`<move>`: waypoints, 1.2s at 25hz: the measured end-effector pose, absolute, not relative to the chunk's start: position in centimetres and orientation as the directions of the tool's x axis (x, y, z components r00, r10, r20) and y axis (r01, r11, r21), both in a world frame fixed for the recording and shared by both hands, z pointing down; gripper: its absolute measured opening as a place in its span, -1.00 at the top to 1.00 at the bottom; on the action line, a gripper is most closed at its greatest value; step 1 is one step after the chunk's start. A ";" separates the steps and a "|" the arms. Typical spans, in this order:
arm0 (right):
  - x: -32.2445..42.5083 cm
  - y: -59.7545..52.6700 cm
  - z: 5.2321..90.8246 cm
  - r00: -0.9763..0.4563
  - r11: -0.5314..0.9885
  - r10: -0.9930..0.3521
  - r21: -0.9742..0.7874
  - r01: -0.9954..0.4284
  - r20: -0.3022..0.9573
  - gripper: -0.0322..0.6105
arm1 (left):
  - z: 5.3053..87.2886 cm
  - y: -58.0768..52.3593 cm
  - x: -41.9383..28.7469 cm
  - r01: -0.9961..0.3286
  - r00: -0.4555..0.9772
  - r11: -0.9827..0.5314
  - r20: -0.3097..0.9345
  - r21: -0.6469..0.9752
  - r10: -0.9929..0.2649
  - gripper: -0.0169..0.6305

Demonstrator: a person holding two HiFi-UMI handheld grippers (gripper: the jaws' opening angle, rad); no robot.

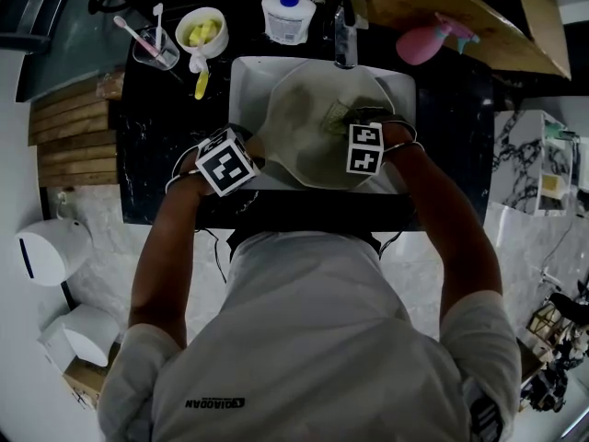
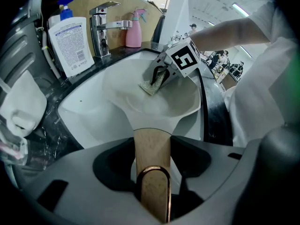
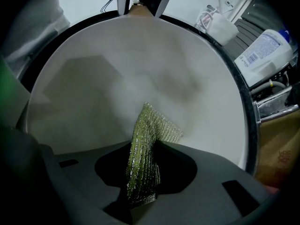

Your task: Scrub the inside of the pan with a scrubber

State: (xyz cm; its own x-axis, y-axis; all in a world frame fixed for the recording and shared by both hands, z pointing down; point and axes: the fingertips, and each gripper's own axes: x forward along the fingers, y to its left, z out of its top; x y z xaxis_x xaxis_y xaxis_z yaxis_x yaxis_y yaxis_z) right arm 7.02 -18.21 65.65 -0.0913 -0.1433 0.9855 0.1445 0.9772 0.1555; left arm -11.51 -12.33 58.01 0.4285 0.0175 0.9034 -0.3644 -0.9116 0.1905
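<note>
**Scrubbing the pan's interior over the sink**

The left hand-held gripper (image 2: 152,175) is clamping the wooden handle (image 2: 151,149) of the pan (image 2: 164,102), with one jaw closed on either side of it. It is holding the pan tilted over the white sink (image 1: 241,76) set in the dark surface (image 1: 152,168). The right hand-held gripper (image 3: 144,184) is pinching a green mesh scrubber (image 3: 149,139) between closed jaws. The scrubber's free edge is lying against the pale inner wall of the pan, on the side away from the handle. The faucet (image 1: 344,35) is standing just behind the pan's far rim.

Judged from this arrangement, the step in hand is the scrub stroke itself. Doing it well is calling for a firm hold on the handle, so that the pan is not twisting under pressure. It is also calling for the scrubber to be pressed flat, not on its folded edge, since only a narrow part appears to be touching. Overlapping strokes running from the floor out to the rim would be covering the whole interior. The mesh is looking limp, so hard dragging is risking a slip out of the jaws. The jaws themselves are best kept off the pan's coating.
</note>
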 end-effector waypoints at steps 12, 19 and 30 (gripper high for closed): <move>6.7 -13.9 65.1 -0.074 0.989 0.009 0.002 0.147 0.997 0.47 | 58.4 -12.4 -11.6 -0.365 0.427 -0.912 0.904 0.186 0.013 0.20; 5.6 -11.2 64.4 -0.110 0.984 0.142 -0.128 0.122 0.984 0.47 | 58.5 -12.2 -11.6 -0.363 0.428 -0.912 0.904 0.192 0.020 0.19; 4.4 -8.7 62.9 -0.224 0.909 0.389 -0.412 -0.064 0.893 0.47 | 58.2 -12.3 -11.5 -0.370 0.429 -0.909 0.903 0.193 0.018 0.19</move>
State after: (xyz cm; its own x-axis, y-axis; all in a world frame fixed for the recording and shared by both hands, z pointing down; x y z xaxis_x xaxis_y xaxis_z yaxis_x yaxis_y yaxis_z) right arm 4.42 -8.65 62.86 -0.2237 0.3894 0.8935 -0.0639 0.9089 -0.4121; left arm -11.49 -12.27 58.16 0.4293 0.0175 0.9030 -0.3697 -0.9088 0.1934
